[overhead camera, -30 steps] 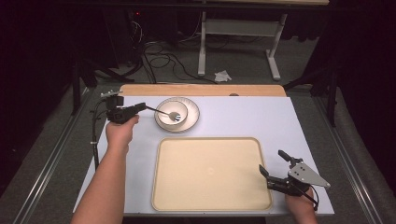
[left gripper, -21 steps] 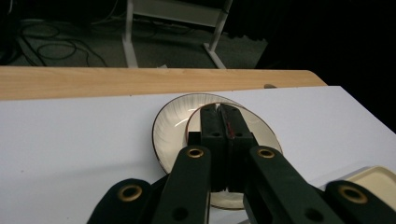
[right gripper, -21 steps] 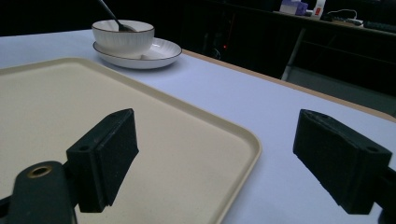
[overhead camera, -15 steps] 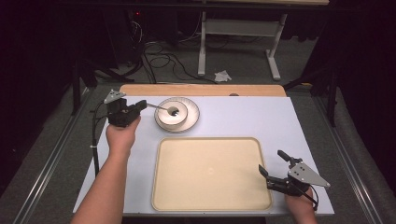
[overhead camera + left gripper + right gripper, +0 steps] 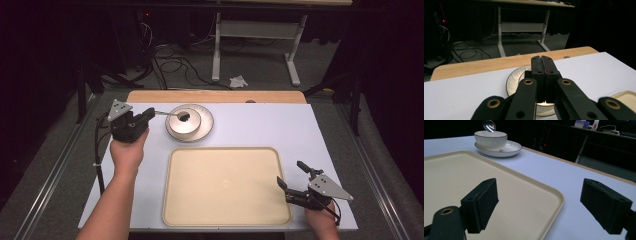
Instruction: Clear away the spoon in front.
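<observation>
From above, the left gripper (image 5: pixel 145 116) has its jaws clamped on a spoon (image 5: pixel 172 115), holding it lifted over the bowl (image 5: pixel 184 123) on its plate (image 5: pixel 206 124); the tray (image 5: pixel 226 184) is bare. The left gripper view shows its jaws pressed together. The right gripper (image 5: pixel 539 205) gapes wide, holding nothing, so I'd say moving things to the tray has barely begun.

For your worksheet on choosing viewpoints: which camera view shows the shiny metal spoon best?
The high view: the shiny metal spoon shows whole above the white ribbed bowl. The right gripper view catches its bowl end; the left gripper view's shut jaws cover it.
</observation>
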### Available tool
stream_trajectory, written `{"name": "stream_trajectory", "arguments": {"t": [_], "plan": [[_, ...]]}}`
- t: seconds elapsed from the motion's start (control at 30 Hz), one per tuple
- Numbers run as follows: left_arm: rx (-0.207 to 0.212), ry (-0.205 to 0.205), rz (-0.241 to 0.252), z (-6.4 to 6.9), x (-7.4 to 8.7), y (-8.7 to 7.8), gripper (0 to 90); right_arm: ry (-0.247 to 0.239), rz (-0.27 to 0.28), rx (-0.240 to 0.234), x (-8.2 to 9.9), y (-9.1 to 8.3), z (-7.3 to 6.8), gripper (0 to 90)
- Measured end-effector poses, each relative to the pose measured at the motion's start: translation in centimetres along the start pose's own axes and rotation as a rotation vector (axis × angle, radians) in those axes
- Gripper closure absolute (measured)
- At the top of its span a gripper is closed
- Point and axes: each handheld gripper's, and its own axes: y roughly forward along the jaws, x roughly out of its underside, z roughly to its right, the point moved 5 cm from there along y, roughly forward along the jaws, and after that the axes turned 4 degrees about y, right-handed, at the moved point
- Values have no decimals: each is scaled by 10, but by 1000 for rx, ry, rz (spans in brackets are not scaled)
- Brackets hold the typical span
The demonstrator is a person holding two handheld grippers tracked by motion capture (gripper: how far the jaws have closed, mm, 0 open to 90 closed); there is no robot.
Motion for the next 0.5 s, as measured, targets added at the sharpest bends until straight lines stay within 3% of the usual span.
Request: {"name": "stream_trajectory", "arguments": {"t": [0.23, 0.5], "plan": [[-19, 2, 25, 0, 4, -22, 895, -3, 0, -7, -1, 0, -2, 154], [-8, -4, 60, 0, 10, -45, 895, -1, -7, 4, 0, 1, -3, 154]]}}
